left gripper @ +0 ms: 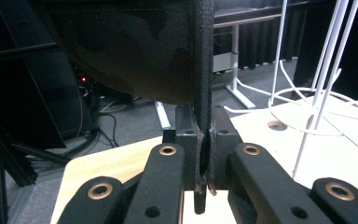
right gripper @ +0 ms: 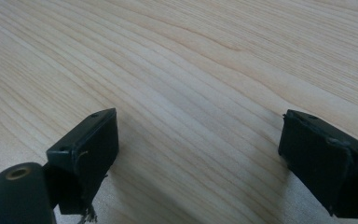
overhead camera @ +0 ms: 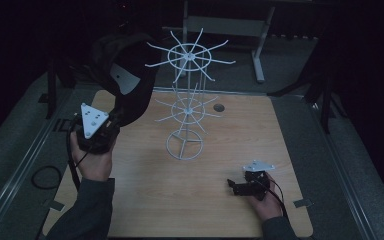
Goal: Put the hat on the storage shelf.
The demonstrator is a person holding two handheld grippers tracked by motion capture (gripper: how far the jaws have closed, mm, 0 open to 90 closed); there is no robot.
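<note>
High view is giving me one dark cap (overhead camera: pixel 122 75), one white wire rack (overhead camera: pixel 187 102) with two tiers of prongs, and two grippers. I am holding the cap up over the worktop's (overhead camera: pixel 205 200) far left corner with my left gripper (overhead camera: pixel 114 121), its fingers (left gripper: pixel 186 140) clenched on the rim (a narrow dark edge running upright between them), crown bulging toward the rack. My right gripper (overhead camera: pixel 234 186) is resting low, fingers (right gripper: pixel 91 144) spread wide over bare wood.

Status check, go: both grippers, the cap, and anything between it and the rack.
Left gripper shut on dark cap, held up left of white wire rack. Right gripper open, low over the table. Nothing between cap and rack prongs.
</note>
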